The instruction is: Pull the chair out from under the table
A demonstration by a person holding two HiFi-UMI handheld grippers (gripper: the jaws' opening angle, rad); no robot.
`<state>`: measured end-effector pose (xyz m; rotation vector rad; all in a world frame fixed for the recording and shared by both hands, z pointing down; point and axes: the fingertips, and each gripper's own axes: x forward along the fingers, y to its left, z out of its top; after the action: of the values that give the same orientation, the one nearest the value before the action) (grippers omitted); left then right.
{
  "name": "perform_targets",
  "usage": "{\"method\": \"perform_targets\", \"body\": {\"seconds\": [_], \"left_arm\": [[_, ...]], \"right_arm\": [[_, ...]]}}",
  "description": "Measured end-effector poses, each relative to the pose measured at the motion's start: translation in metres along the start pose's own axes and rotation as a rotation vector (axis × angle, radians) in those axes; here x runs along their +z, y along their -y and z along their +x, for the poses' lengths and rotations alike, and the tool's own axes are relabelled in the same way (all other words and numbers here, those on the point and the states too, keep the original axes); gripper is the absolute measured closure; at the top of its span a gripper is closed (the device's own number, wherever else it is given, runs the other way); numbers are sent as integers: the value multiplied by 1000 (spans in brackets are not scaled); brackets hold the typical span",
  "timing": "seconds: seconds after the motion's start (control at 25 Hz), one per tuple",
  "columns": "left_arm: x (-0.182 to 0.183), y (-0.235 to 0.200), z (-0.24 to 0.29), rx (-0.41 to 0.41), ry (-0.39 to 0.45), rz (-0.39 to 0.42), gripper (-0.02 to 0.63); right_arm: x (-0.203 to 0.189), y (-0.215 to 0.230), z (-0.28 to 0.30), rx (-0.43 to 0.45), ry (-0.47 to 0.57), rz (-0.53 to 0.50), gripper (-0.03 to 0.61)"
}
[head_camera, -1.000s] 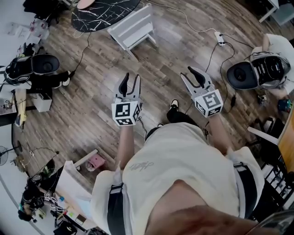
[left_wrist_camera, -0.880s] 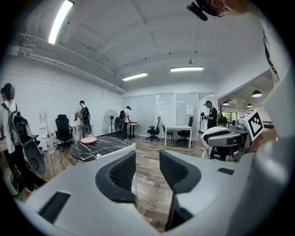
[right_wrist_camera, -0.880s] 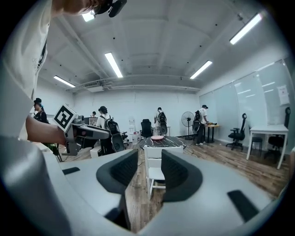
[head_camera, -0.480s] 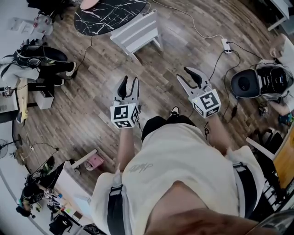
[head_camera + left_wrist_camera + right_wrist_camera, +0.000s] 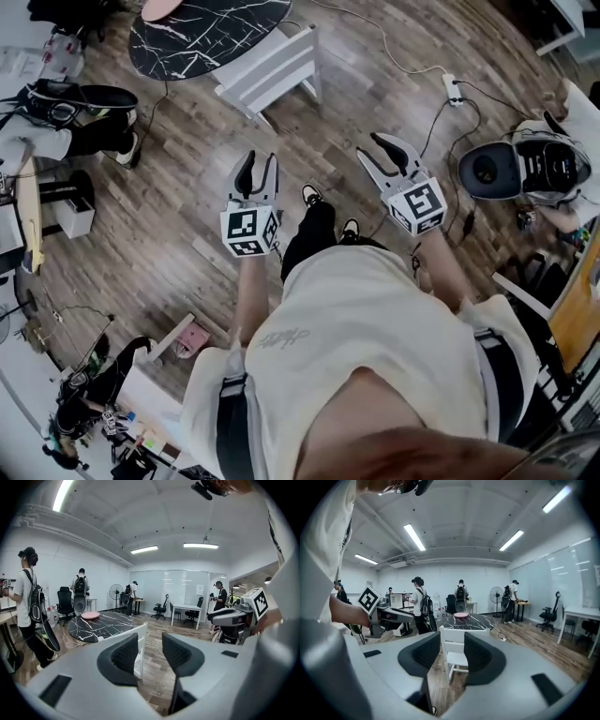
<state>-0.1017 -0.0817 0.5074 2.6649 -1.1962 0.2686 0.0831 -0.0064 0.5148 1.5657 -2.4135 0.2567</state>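
Holding both tools out at chest height, the person stands well short of the goal. The left gripper has its jaws a moderate way apart with nothing between them but a far-off view of the floor. The right gripper is likewise parted and empty. A shoe shows on the floor just below and between them.

By my reading, the task has not properly started: nothing is gripped, and a stretch of bare planks lies between the jaws and the chair. What is left is the whole job of closing the gap, taking hold of the backrest and drawing it away.

The chair is white and slatted, with a straight top rail and thin legs. It stands upright with its seat pushed in at the edge of the table and its back towards the person. It looks light and easy to slide. The table is round, dark and marbled, and a pink plate rests at its far side.
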Motion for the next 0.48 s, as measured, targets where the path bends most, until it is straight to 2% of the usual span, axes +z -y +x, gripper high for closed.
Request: {"method": "perform_targets", "body": {"seconds": [0.2, 0.48], "left_arm": [[39, -43, 51, -29, 66, 28, 457], [51, -84, 93, -70, 71, 34, 457]], "right_arm": [[52, 27, 49, -27, 34, -44, 423], [84, 40, 100, -65, 33, -98, 423]]}}
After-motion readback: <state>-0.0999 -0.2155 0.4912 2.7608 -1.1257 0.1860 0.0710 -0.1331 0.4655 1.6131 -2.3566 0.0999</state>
